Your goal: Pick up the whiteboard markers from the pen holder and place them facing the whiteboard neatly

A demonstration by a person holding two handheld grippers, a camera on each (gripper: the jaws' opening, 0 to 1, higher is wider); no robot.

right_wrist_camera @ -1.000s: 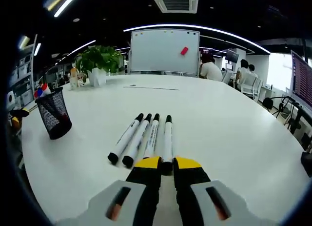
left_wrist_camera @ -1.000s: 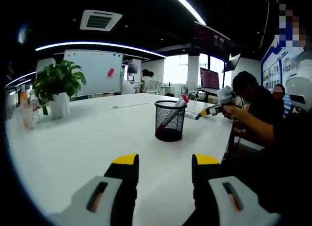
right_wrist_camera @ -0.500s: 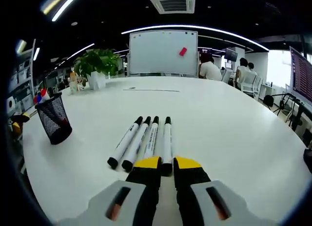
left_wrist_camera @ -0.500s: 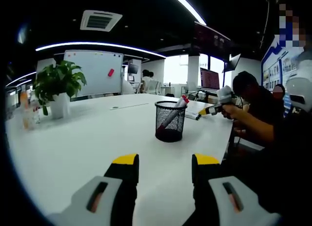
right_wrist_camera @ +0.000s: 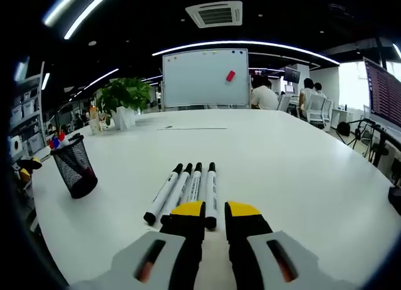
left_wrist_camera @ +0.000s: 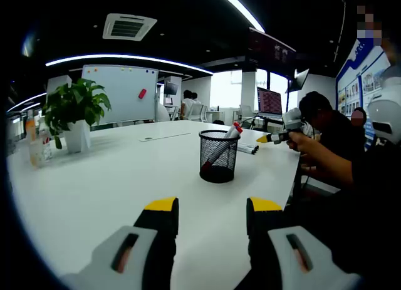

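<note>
While the right gripper (right_wrist_camera: 213,210) hovers low over a white table (right_wrist_camera: 301,171), four whiteboard markers (right_wrist_camera: 185,191) lie side by side just ahead of its yellow-tipped fingers (right_wrist_camera: 187,210), which stand a narrow gap apart with nothing between them. Each marker has a white barrel with black caps at the ends, and the rightmost one ends just in front of the gap between the fingers. Their long axes run away from the fingers toward the whiteboard (right_wrist_camera: 204,77) at the far side of the table, fanning slightly at the near ends. Off to the left of the fingers stands a black mesh pen holder (right_wrist_camera: 74,166). Seen from the left gripper (left_wrist_camera: 212,208), whose fingers are spread wide and empty, the same pen holder (left_wrist_camera: 218,155) stands ahead with a red-capped marker (left_wrist_camera: 223,146) leaning inside it. A potted plant (left_wrist_camera: 73,113) sits further off to the left, in an office with dark ceilings and strip lights.
</note>
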